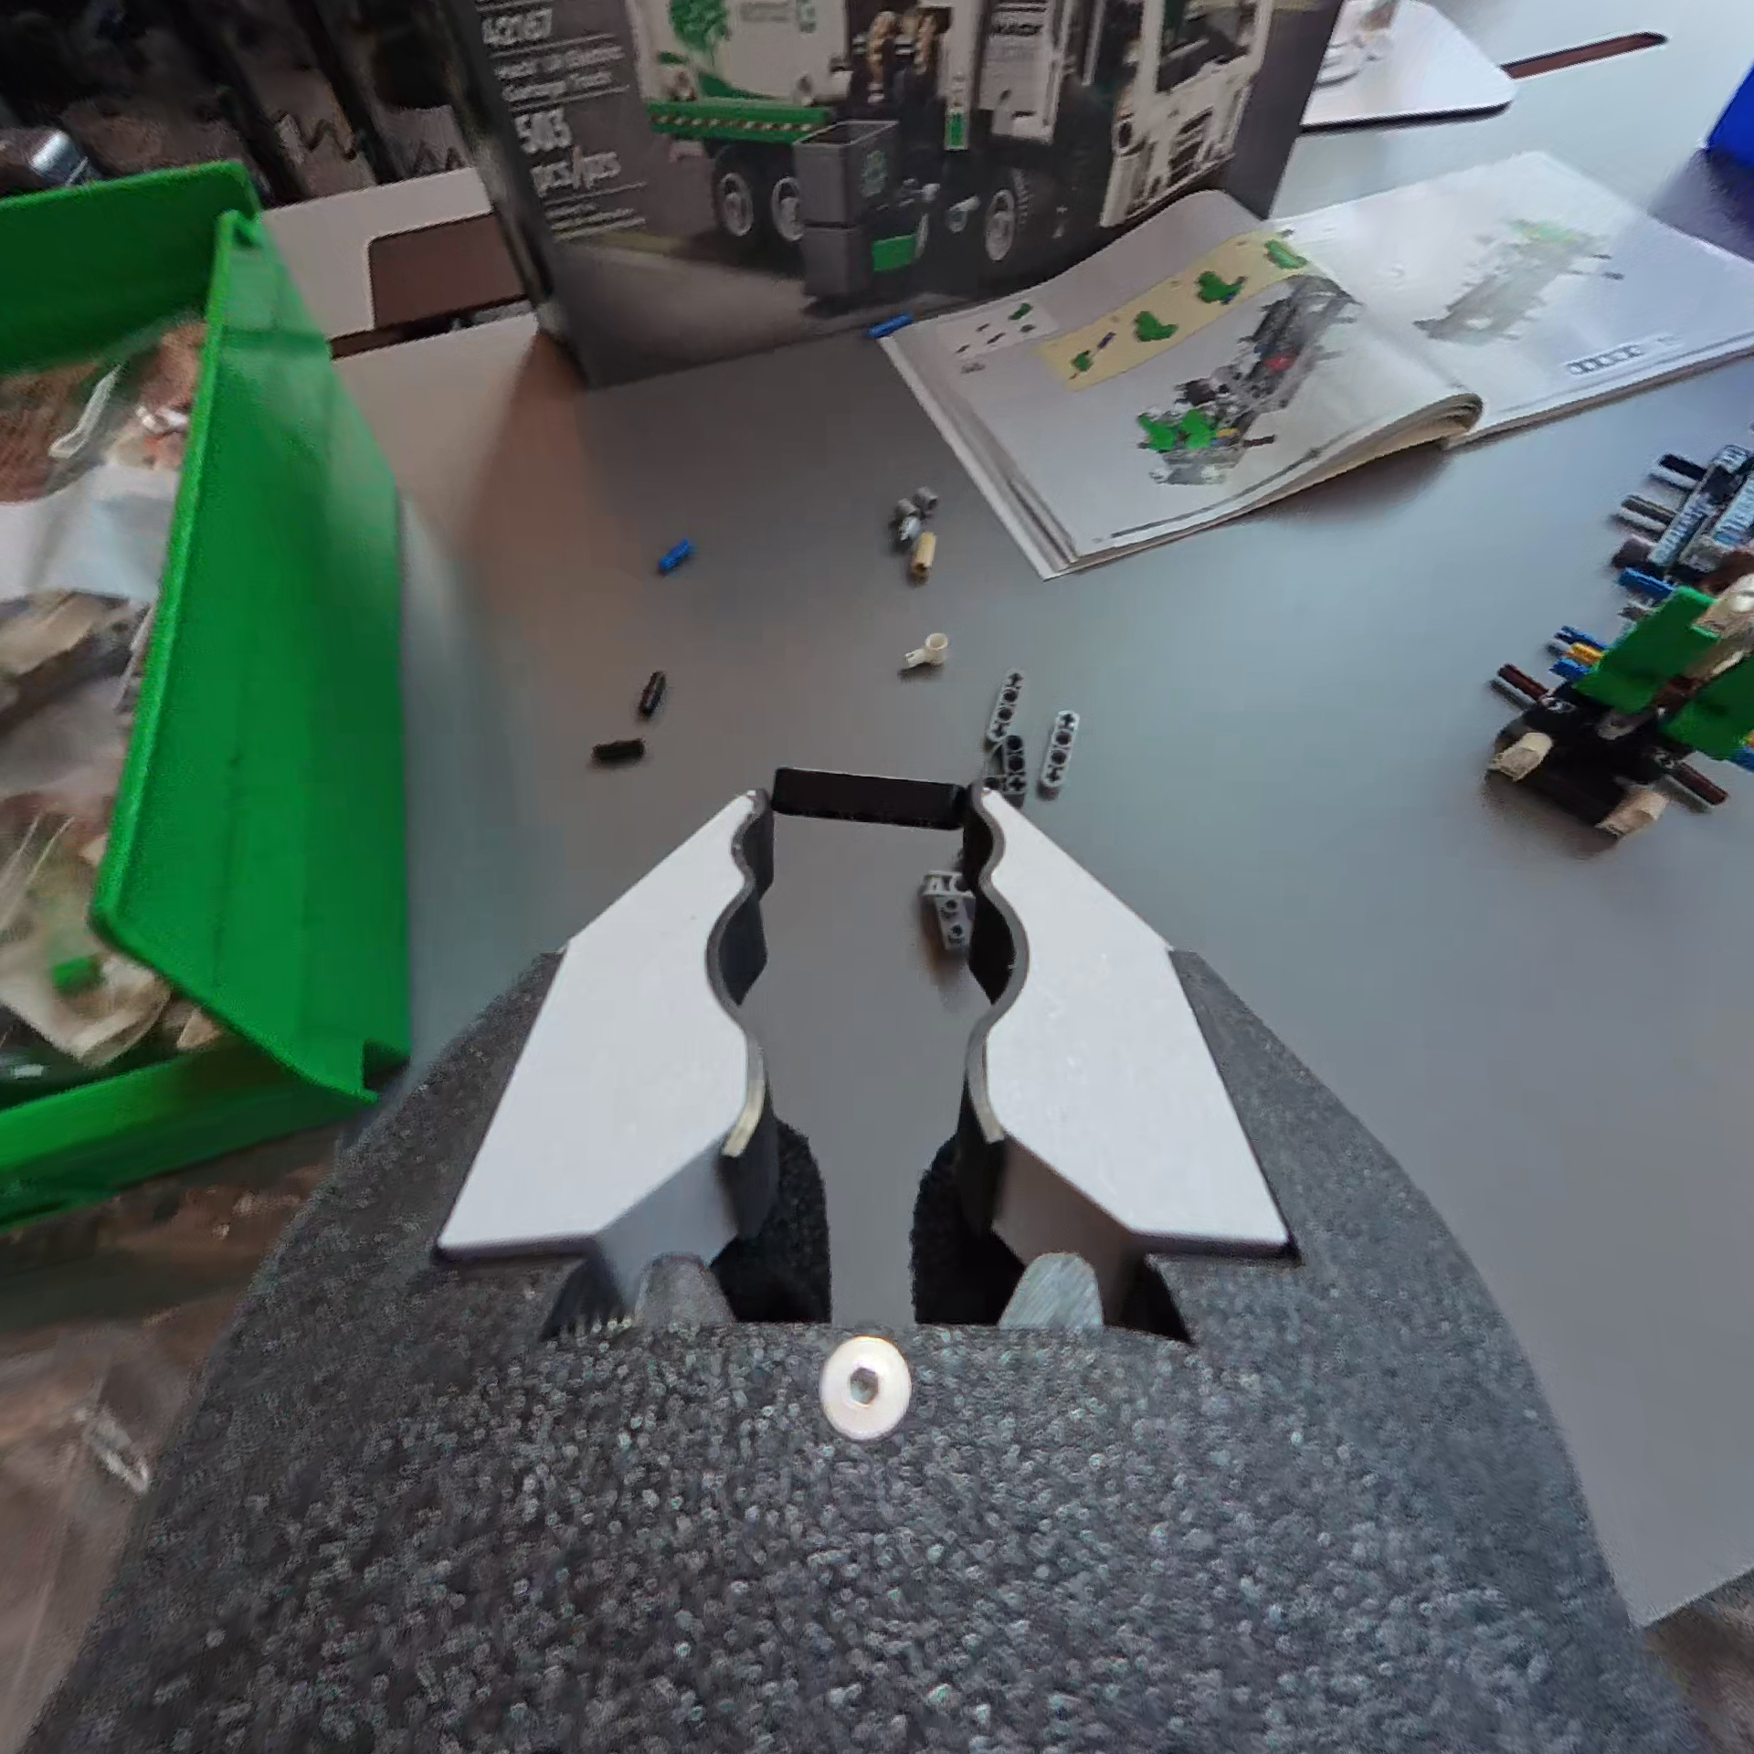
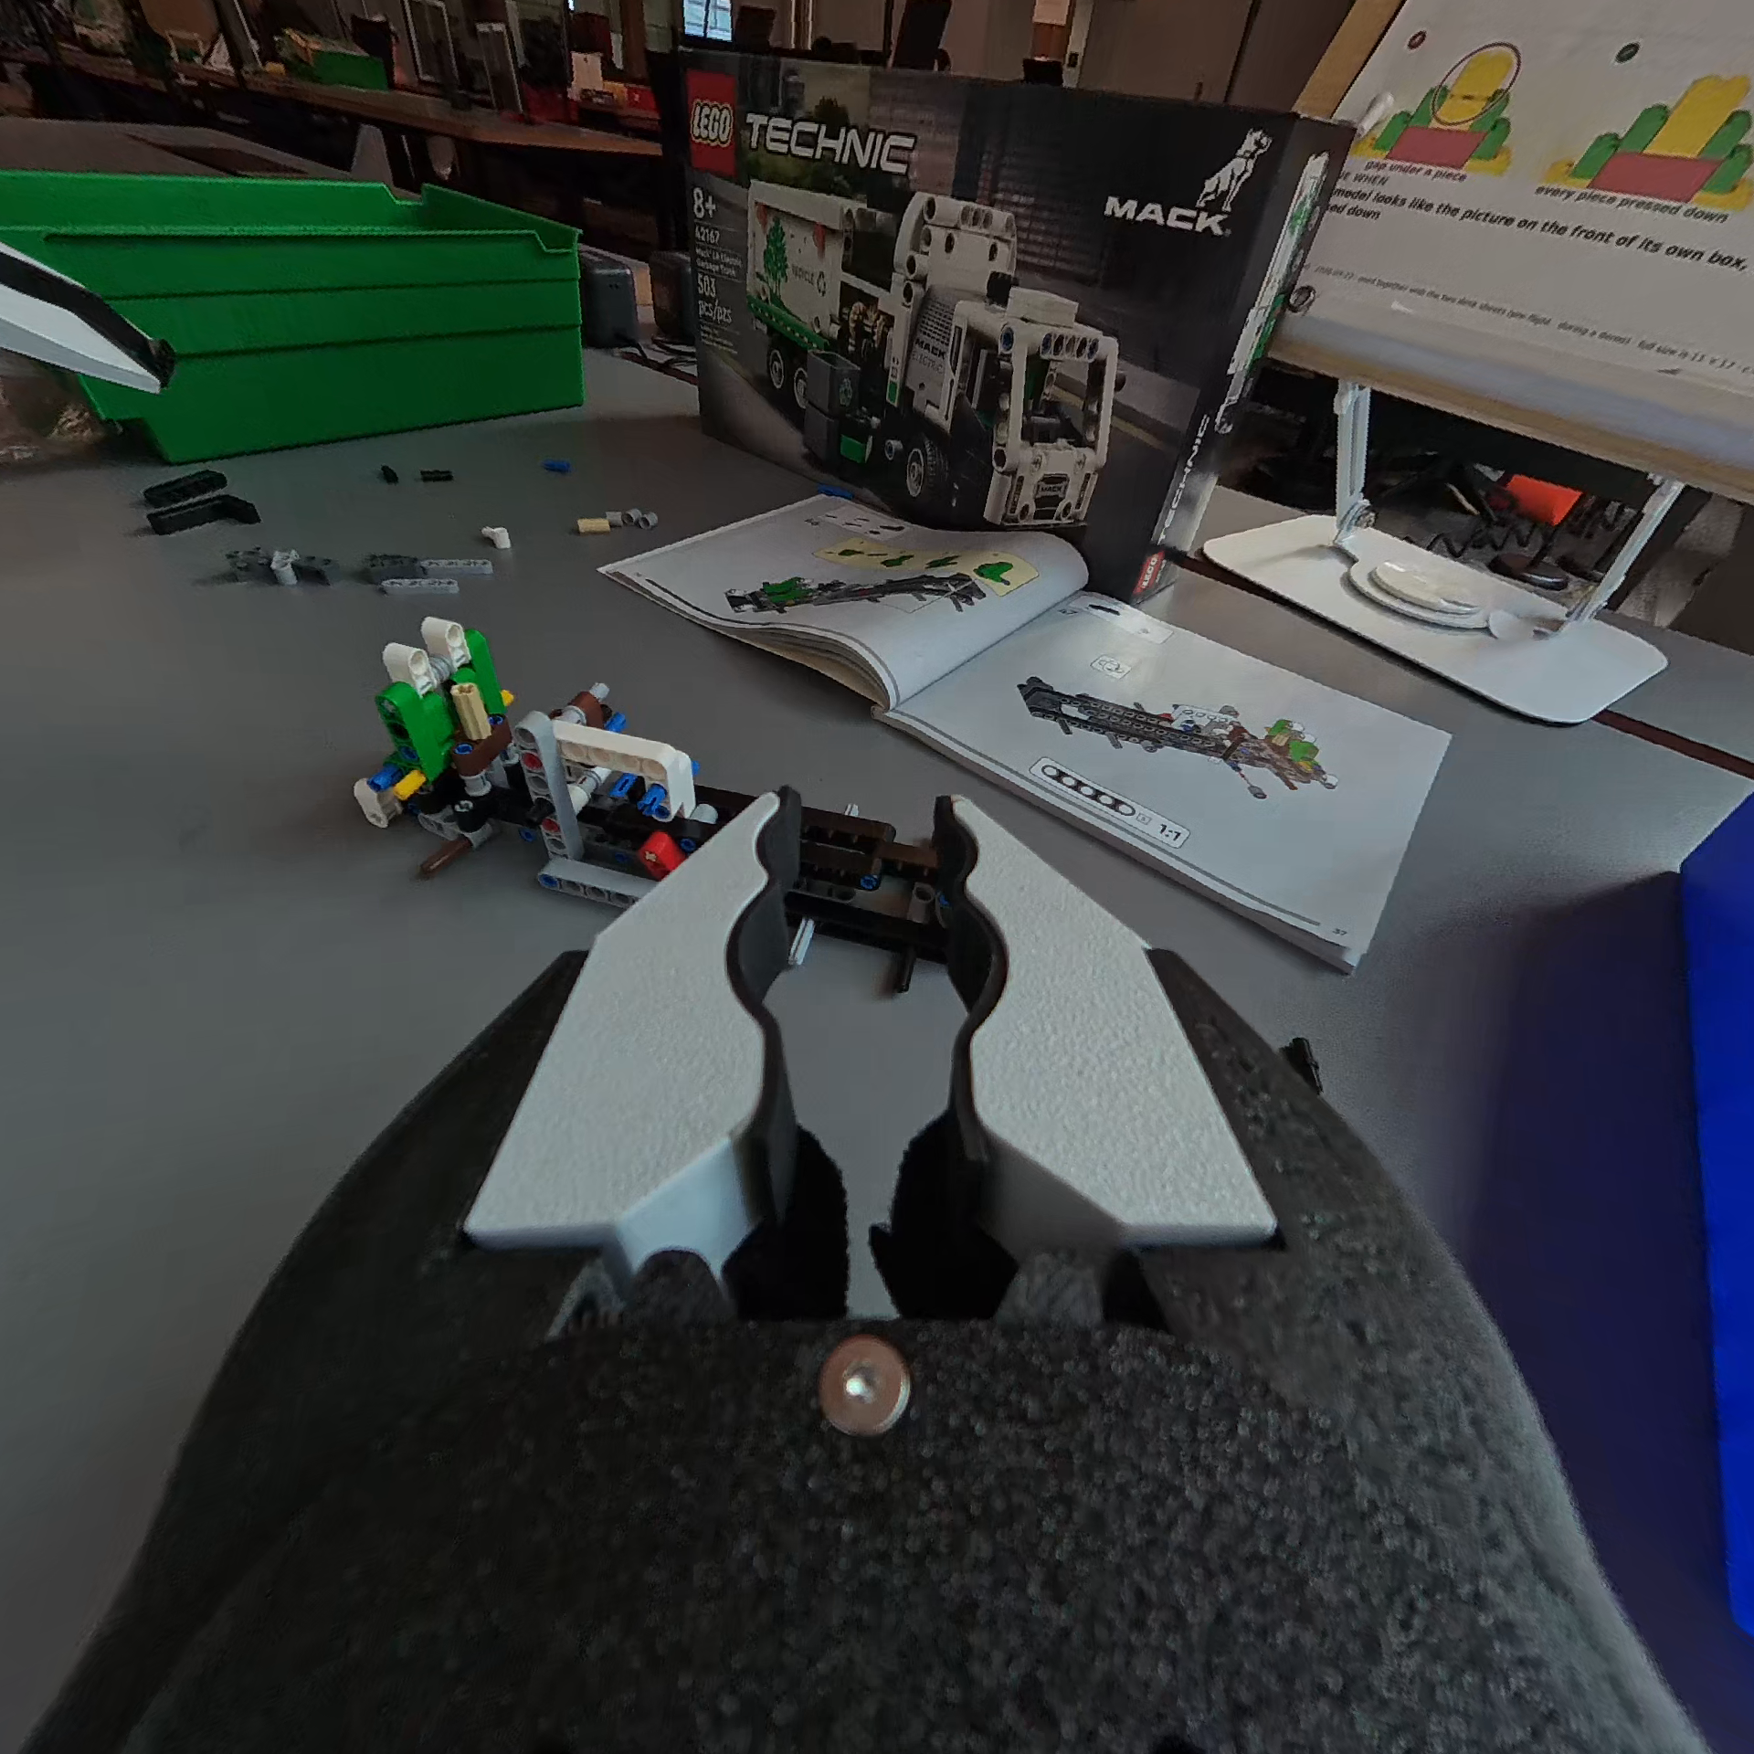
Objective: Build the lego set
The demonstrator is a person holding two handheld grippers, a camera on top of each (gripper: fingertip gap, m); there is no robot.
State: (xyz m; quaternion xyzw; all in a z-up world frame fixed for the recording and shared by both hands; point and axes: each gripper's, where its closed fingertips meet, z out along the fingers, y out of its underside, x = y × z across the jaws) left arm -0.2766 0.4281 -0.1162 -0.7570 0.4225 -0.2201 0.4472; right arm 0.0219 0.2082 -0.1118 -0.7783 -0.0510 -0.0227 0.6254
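My left gripper (image 1: 866, 809) is shut on a short black beam (image 1: 866, 795), held crosswise between its fingertips just above the grey table (image 1: 1234, 997). The partly built model (image 2: 531, 759), green, white and black, lies on the table; it also shows at the right edge of the left wrist view (image 1: 1614, 731). My right gripper (image 2: 864, 835) is closed around the model's dark rear end, with a finger on each side. Loose grey beams (image 1: 1030, 740), black pins (image 1: 631, 726), a blue pin (image 1: 676, 555) and a white connector (image 1: 928, 653) lie ahead of the left gripper.
A green bin (image 1: 237, 664) with bagged parts stands at the left. The set's box (image 2: 997, 304) stands at the back, with the open manual (image 2: 1044, 683) in front of it. A white stand (image 2: 1424, 607) and a blue object (image 2: 1718, 1186) are at the right. Some 40 cm of space lies between my two pairs of fingers. The white connector (image 1: 928, 653) lies around 12 cm away from my left fingertips. My right wrist view (image 2: 496, 536) looks at it from another angle. To the blue pin (image 1: 676, 555): left tips about 20 cm, right tips about 45 cm. It is also in sight in the right wrist view (image 2: 560, 468).
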